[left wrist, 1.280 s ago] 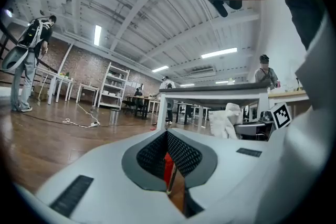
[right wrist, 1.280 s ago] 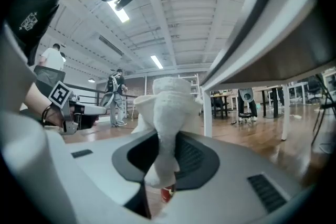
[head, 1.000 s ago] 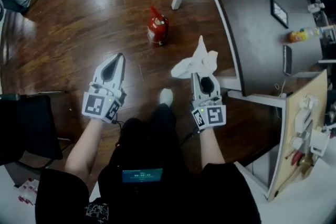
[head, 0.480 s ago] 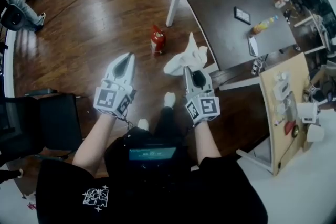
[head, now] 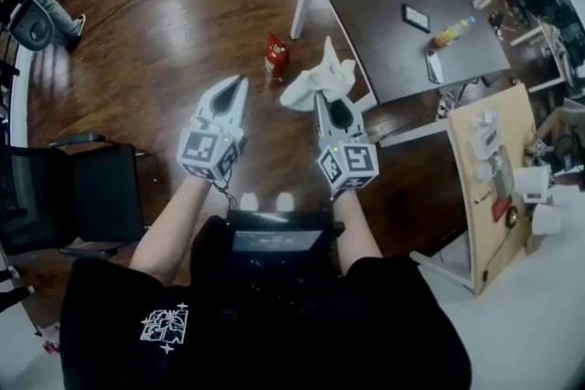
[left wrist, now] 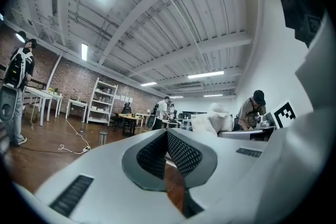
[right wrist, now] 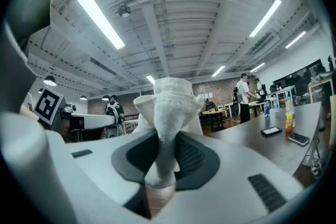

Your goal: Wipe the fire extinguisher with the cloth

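The red fire extinguisher [head: 275, 57] stood on the brown wooden floor [head: 174, 32], near the leg at the dark grey table's [head: 393, 23] corner and well apart from both tools. The right gripper [head: 321, 96] was clamped on the crumpled white cloth [head: 317, 78]; the left gripper [head: 239, 83] had its jaws together on nothing. The step looked like the approach, with wiping not begun. Next, the cloth would need lowering onto the cylinder's side, the left perhaps steadying it.

Grey table [head: 366, 18], black chair [head: 69, 205]
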Available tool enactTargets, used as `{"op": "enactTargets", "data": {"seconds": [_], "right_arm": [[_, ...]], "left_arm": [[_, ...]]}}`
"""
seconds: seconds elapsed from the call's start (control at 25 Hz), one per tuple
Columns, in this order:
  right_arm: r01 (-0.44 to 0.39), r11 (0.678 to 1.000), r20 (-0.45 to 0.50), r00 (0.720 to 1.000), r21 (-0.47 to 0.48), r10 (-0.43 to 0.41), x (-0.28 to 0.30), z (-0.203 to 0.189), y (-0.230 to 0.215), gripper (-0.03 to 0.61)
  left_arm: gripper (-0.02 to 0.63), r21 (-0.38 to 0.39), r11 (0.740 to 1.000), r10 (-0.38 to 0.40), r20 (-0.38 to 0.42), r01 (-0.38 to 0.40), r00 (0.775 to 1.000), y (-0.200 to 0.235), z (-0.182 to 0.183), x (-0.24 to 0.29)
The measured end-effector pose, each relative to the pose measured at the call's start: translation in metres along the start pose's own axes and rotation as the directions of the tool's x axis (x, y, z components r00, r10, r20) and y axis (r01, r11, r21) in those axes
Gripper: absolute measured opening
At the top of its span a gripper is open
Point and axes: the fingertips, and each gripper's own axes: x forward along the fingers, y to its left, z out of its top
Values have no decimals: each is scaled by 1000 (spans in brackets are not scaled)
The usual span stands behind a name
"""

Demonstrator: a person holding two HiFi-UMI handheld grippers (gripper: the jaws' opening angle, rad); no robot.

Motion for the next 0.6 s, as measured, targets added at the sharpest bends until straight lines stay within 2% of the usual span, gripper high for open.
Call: {"op": "enactTargets", "data": {"seconds": [0.24, 0.6], "right_arm": [[-38, 999, 15, 999, -6, 38, -4, 13, -4, 97], [-73, 997, 10, 997, -38, 73, -5, 17, 0, 97]], "left_arm": [[2, 2, 1000, 15, 8, -15, 1000, -22, 11, 3], [2, 17, 1000, 24, 14, -25, 1000, -32, 17, 4]]}}
